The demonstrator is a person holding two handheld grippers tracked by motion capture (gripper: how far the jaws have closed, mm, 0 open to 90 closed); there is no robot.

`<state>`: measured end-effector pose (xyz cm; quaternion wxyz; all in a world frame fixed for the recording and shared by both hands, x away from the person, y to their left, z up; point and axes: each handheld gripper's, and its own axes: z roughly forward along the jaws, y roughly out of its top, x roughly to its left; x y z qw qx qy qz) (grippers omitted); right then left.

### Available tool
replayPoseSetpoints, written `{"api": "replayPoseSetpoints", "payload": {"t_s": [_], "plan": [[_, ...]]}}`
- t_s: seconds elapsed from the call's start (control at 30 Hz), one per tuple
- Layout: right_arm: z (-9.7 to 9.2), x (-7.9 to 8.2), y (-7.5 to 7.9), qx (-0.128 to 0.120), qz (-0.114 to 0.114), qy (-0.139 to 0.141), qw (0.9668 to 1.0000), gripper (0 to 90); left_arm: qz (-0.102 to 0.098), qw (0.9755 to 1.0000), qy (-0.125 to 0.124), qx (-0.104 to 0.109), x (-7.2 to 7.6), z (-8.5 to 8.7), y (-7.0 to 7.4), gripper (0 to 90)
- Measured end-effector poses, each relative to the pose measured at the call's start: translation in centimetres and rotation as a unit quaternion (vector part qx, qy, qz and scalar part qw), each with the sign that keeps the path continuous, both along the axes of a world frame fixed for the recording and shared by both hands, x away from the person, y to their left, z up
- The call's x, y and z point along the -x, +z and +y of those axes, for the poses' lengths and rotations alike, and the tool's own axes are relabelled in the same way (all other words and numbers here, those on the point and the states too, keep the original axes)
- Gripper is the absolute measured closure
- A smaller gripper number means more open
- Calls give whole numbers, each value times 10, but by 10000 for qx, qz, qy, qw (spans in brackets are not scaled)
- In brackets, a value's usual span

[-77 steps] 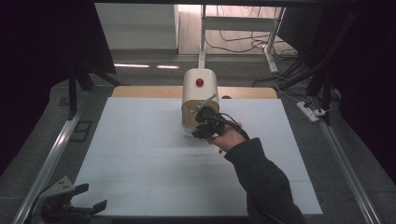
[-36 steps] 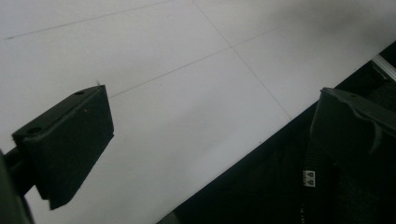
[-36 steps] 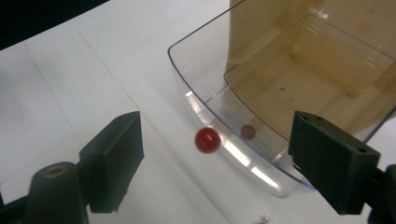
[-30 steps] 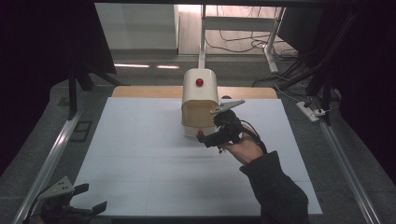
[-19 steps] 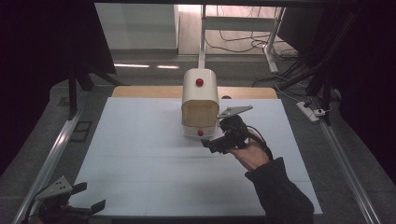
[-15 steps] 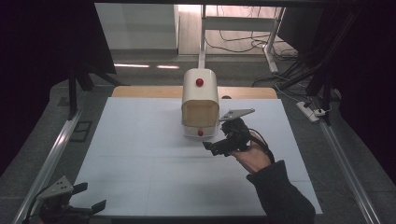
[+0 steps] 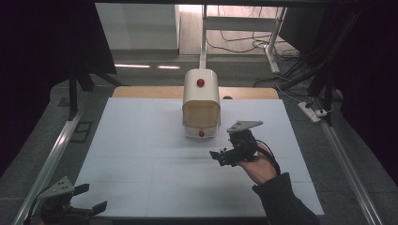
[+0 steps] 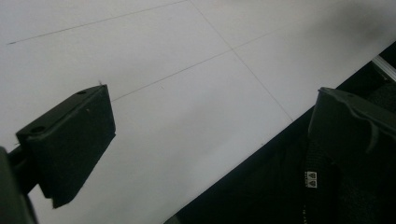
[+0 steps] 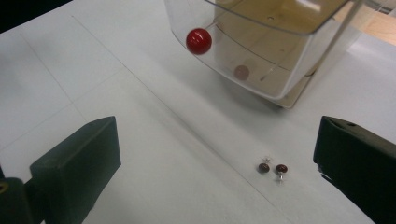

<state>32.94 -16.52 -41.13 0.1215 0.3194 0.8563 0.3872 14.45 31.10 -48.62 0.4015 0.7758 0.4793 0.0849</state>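
My right gripper [image 7: 220,157] hovers low over the white table [image 7: 141,140], just in front and to the right of the cream bread box [image 7: 201,101]. Its jaws have just been opening and now stand wide apart with nothing between them. In the right gripper view the 2 black jaws frame bare tabletop, and 2 small dark red stud earrings [image 9: 273,168] lie side by side on the table between them, nearer the right-hand jaw, touching neither.

The bread box stands upright near the far edge of the table, with 1 red knob [image 7: 201,83] on its rounded top. Its clear roll-front door [image 9: 261,51] is down, with a second red knob [image 9: 199,41] at its lower edge; through the clear front I see a tan, wood-coloured inside.

My left gripper [image 7: 89,211] rests at the near left corner of the table, well apart from the box. In the left gripper view its jaws are spread wide over the table's edge, holding nothing.
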Motion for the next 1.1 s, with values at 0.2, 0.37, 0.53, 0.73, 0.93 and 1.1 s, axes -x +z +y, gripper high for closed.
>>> {"api": "replayPoseSetpoints", "payload": {"t_s": [0.2, 0.37, 0.53, 0.73, 0.93, 1.1], "plan": [[-6, 6, -11, -38, -29, -17, 10000, 5, 2, 10000, -21, -2, 0, 0, 0, 9], [-9, 13, -18, -103, 13, -93, 9999, 5, -4, 10000, -56, -29, 0, -1, 0, 9], [-12, 18, -21, -98, 28, -212, 9997, 5, -14, 10000, -66, -36, 0, -1, 0, 9], [-15, 24, -26, -11, 45, -223, 9997, 5, -20, 10000, -67, -35, 0, -1, 0, 9], [-21, 30, -31, -30, 19, -302, 9995, 5, -21, 10000, -76, -25, 0, -1, 0, 9], [-28, 36, -33, 6, -44, -294, 9996, 5, -16, 10000, -76, -25, 0, -1, 0, 9]]}}
